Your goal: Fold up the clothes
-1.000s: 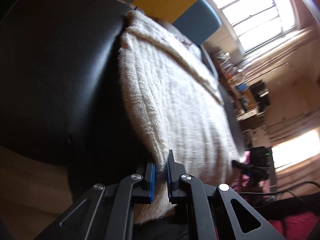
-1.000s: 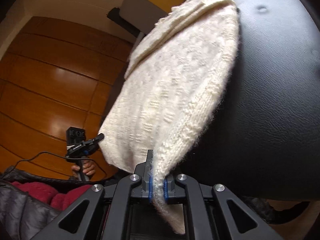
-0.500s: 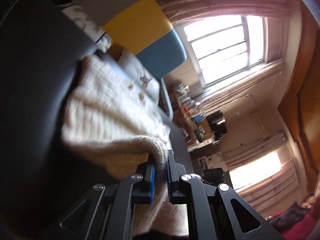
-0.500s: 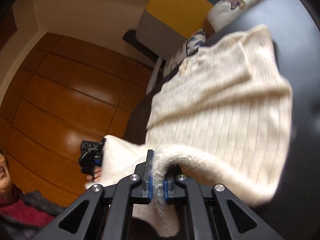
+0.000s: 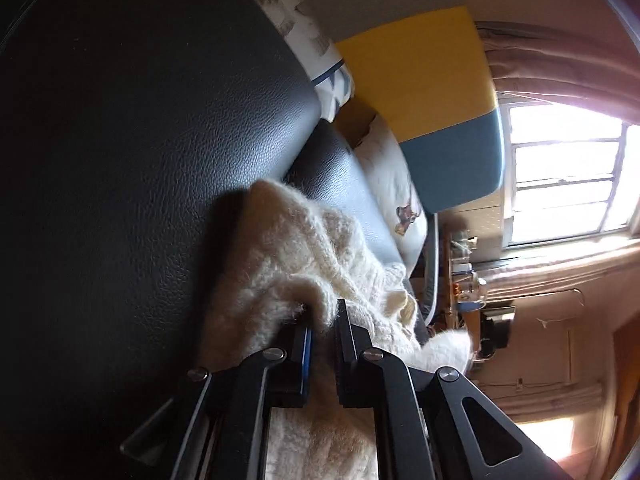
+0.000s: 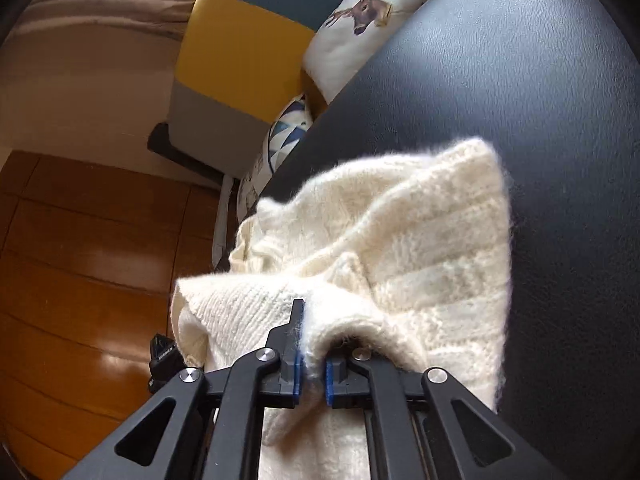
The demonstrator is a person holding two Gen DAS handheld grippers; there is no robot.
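Sofa seat (image 5: 140, 160) of black leather carries a cream knit sweater (image 5: 304, 256), bunched and doubled over itself. Left gripper (image 5: 323, 320) has its jaws pinching a fold of the sweater's near edge. Right gripper (image 6: 310, 336) likewise has its jaws pressed onto a fold. Deer-print cushion (image 6: 360, 12) leans behind, beside a yellow, teal and grey backrest (image 6: 236, 52).

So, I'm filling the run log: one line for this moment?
left gripper: shut on cream knit sweater | right gripper: shut on sweater | surface: black leather seat
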